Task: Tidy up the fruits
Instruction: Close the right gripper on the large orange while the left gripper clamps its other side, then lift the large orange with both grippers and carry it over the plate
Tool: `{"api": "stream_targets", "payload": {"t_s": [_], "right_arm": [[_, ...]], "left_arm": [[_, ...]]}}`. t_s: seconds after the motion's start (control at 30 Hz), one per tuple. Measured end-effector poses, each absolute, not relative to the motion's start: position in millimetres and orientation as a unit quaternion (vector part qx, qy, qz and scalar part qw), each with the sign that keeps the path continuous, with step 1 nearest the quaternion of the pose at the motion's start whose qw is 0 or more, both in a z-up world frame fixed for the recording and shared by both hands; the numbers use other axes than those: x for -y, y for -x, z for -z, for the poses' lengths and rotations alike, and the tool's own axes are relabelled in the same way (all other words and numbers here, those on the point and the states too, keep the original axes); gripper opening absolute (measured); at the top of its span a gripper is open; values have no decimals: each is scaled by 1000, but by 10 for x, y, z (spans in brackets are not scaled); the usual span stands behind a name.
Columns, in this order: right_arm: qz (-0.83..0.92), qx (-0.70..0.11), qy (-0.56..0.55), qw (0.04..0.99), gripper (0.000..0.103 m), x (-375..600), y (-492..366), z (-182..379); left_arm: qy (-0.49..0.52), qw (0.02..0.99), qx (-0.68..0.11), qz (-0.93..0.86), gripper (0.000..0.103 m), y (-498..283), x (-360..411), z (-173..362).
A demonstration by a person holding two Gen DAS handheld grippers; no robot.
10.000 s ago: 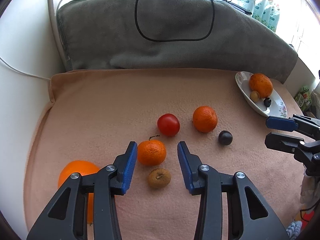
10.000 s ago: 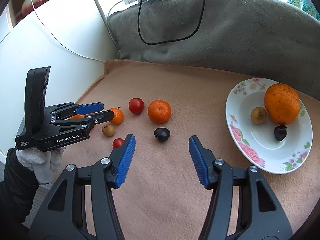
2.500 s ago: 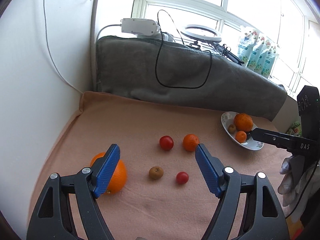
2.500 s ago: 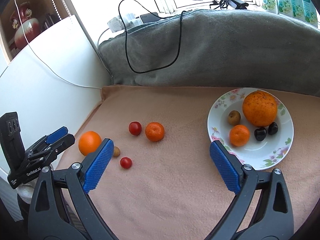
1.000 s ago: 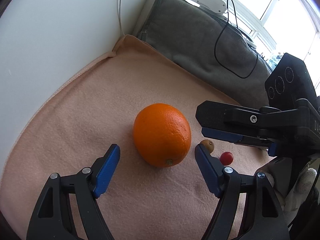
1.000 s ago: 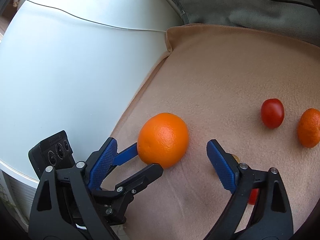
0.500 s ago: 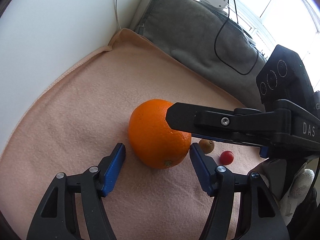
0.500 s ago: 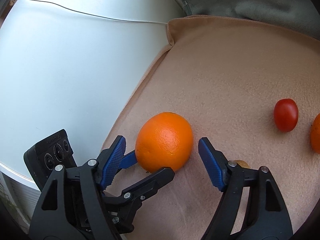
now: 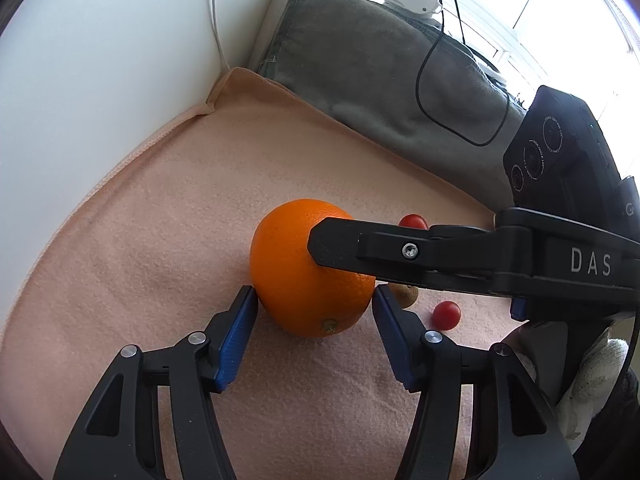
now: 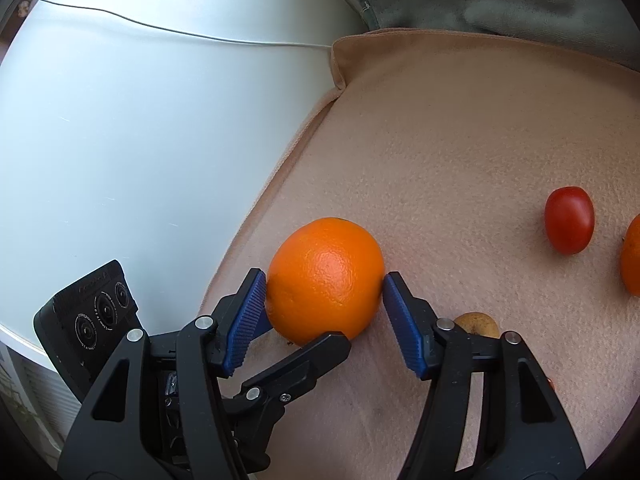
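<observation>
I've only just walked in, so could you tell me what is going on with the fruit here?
A person is working two tools at once on the big orange, which sits on the peach blanket. The left hand-held gripper and the right hand-held gripper have both just been closing around it, blue pads against its sides. Two small tomatoes, a small brown fruit and a mandarin lie loose nearby.

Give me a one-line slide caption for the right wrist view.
Both grippers, right and left, close around the large orange on the peach blanket.
</observation>
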State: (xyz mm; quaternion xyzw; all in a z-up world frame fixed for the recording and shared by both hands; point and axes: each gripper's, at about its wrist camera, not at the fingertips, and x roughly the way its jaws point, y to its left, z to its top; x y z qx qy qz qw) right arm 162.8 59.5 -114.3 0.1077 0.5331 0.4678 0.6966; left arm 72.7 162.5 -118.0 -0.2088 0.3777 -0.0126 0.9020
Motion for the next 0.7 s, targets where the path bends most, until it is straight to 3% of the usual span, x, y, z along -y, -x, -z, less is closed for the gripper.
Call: {"api": "stream_targets", "payload": {"t_s": [0.7], "right_arm": [[-443,-476,-130,748,64,267,-1364,687]], "left_arm": [[160,921,-348,68,59,-856,-922,775]]}}
